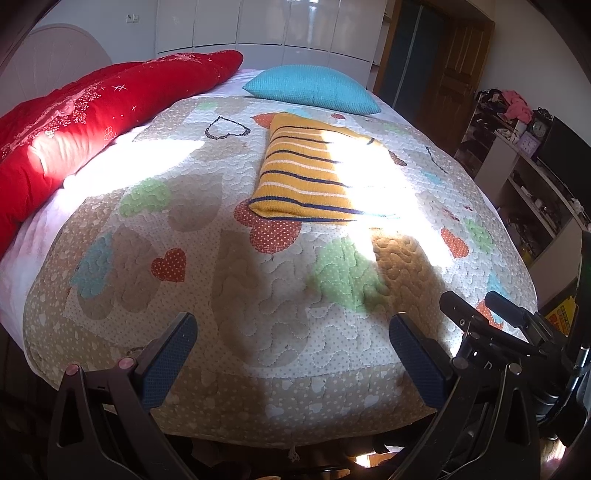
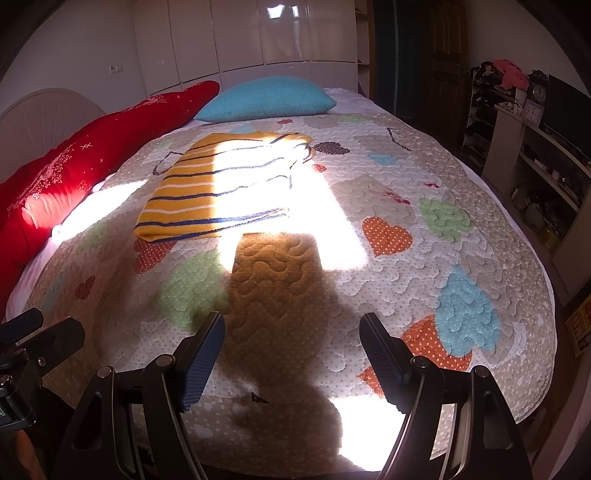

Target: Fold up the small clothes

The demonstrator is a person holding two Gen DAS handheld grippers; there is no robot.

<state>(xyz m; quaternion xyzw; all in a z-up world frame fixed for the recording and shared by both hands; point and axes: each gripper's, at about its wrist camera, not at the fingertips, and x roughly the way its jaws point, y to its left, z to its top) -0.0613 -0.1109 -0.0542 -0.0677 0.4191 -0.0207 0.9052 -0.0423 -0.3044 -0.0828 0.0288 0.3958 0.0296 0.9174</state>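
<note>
A yellow knit garment with dark blue and white stripes (image 1: pixel 310 173) lies folded in a flat rectangle on the quilted bedspread (image 1: pixel 258 295), partly in a bright sun patch. It also shows in the right wrist view (image 2: pixel 218 188). My left gripper (image 1: pixel 291 332) is open and empty, held over the bed's near edge, well short of the garment. My right gripper (image 2: pixel 291 332) is open and empty too, over the near part of the quilt (image 2: pixel 369 258). The right gripper's body shows at the right of the left wrist view (image 1: pixel 517 332).
A red duvet (image 1: pixel 74 125) lies along the bed's left side and a turquoise pillow (image 1: pixel 314 88) at the far end. A white wardrobe (image 1: pixel 266 26) stands behind. Shelves with clutter and clocks (image 1: pixel 524 155) line the right wall.
</note>
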